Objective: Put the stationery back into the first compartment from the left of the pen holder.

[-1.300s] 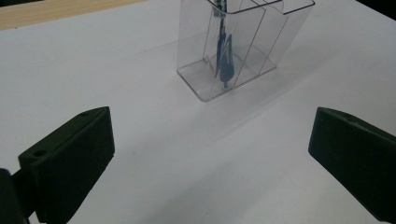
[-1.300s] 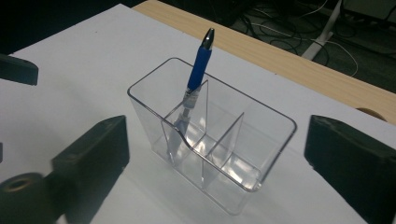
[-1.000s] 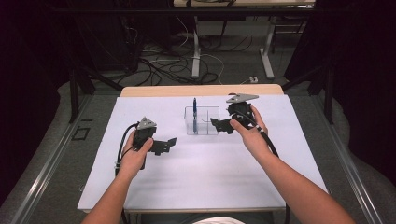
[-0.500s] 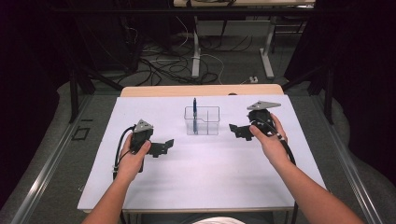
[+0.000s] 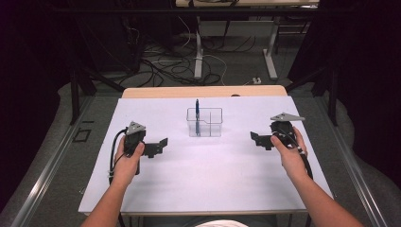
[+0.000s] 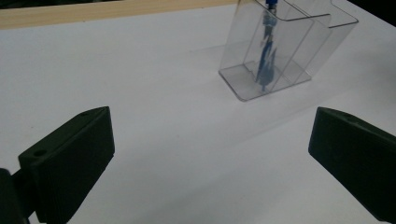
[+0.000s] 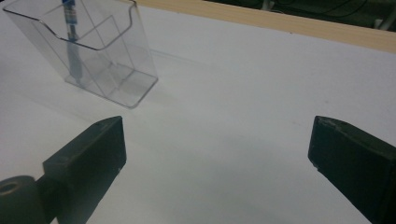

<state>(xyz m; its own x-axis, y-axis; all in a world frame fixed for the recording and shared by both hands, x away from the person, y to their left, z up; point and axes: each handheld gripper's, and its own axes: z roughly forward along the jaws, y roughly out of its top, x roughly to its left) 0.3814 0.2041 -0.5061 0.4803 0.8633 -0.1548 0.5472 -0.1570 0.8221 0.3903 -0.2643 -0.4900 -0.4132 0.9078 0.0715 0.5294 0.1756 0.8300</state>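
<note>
Pen (image 5: 197, 113) is what matters here: a slim blue one standing nearly upright in the left compartment of a clear plastic holder (image 5: 210, 126), which sits on the white-covered bench (image 5: 203, 184) toward the far side, about midway between your two hands. Your left gripper (image 5: 161, 146) rests low over the bench to the near left of the holder, and your right gripper (image 5: 256, 140) sits to its near right; both are well apart from it. In the left gripper view the fingers (image 6: 70, 158) are spread wide with bare bench between them, and the right gripper view shows its fingers (image 7: 88, 158) released the same way, so neither is carrying anything. Expect the pen to be light, stiff and smooth-barrelled, so it may slip or swing if you pinch it off-centre. Your best hold is probably the upper barrel, where it rises clear of the holder's rim; close across it squarely and lift straight up so the tip does not drag on the divider. The holder looks light and thin-walled, likely to slide or tip if you nudge it, and its transparent edges are hard to read against the white surface, so come in from above rather than from the side. Whether the pen has a cap or clip is too small to tell.
</note>
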